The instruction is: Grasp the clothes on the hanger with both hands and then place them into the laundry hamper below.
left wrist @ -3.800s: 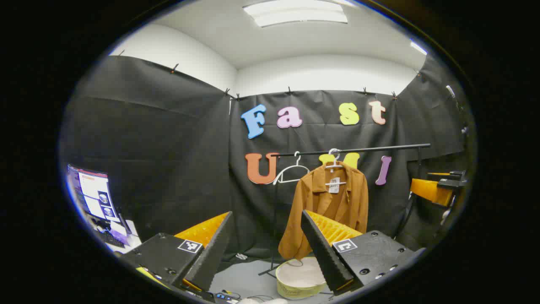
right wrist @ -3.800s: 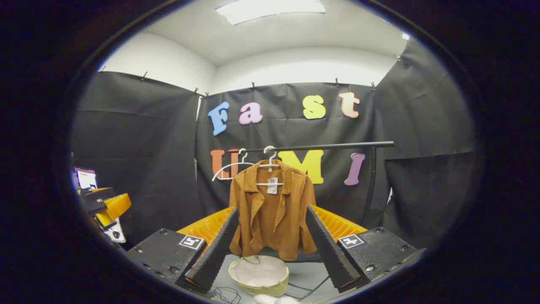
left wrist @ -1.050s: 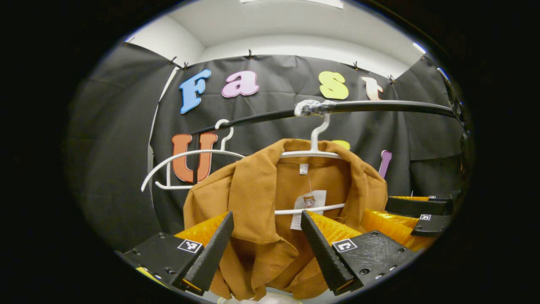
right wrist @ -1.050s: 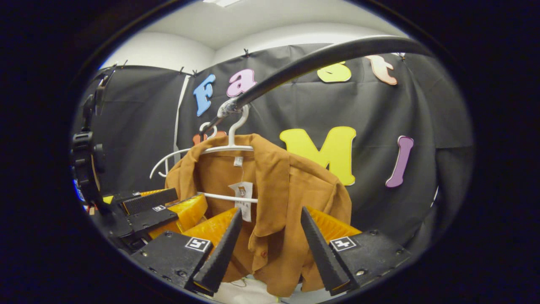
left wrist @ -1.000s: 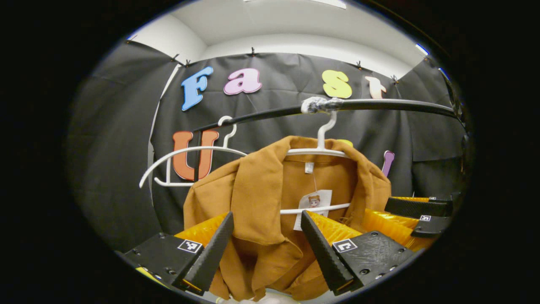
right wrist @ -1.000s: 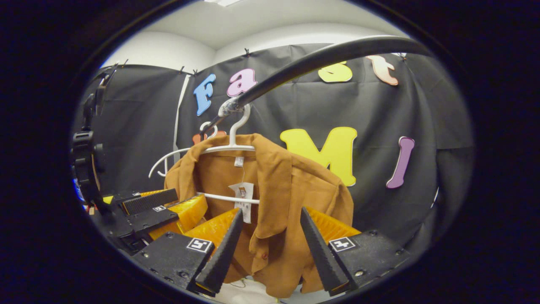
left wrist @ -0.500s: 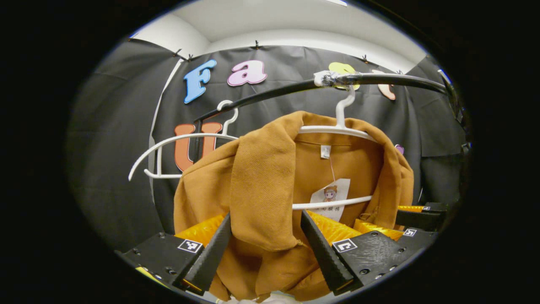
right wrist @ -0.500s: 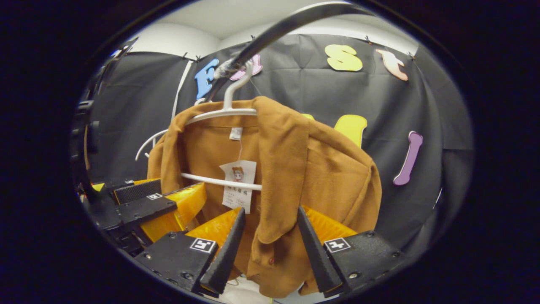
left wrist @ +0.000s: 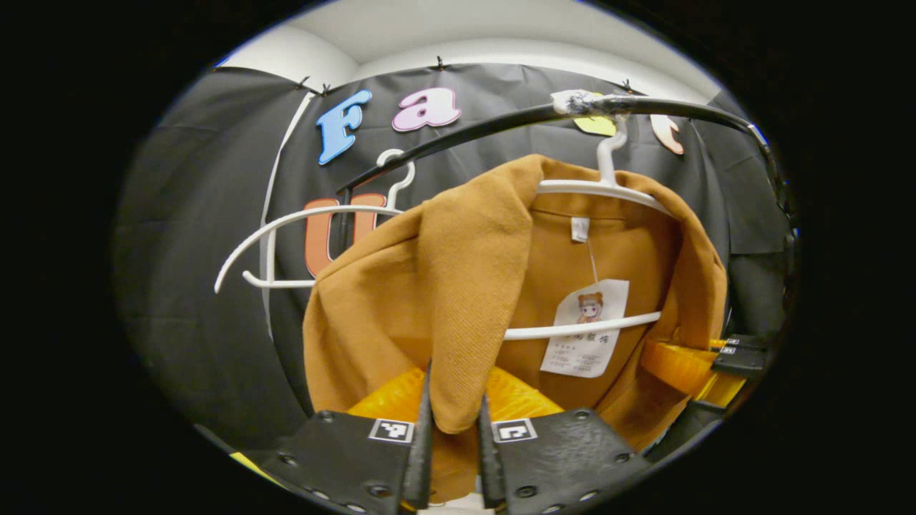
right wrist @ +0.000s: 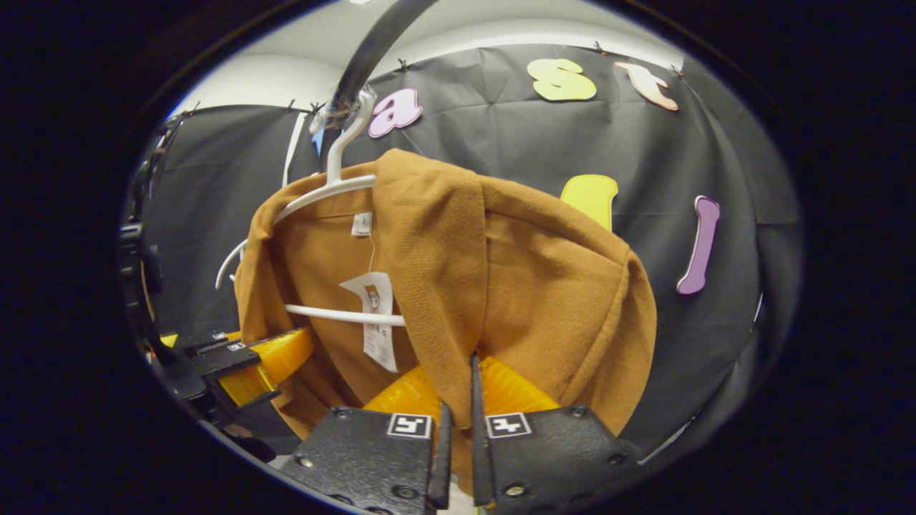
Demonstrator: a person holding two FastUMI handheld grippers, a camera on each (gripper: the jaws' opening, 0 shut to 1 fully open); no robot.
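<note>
One brown shirt [left wrist: 458, 286] hangs on a white hanger [left wrist: 608, 187] whose hook sits over a black rail [left wrist: 501, 129], and both lapels are caught: the left tongs [left wrist: 452, 422] are clenched on the lower end of the lapel in the left gripper view, and the right tongs [right wrist: 458, 415] are clenched on the other lapel [right wrist: 436, 286] in the right gripper view, the cloth pinched between the two fingers of each. A paper tag [left wrist: 583, 336] hangs inside the collar, across the hanger's lower bar; its print is too small to make out. The shirt's hem and sleeves run out of sight below the tongs, so what lies beneath the shirt is hidden. A second hanger [left wrist: 286, 236], white and bare, hangs on the same rail just beside the shirt; in the right gripper view the shirt covers all but one curved end of it [right wrist: 229, 261]. Each view also catches the other tongs at its edge, partly cut off, beside the shirt's far lapel.
</note>
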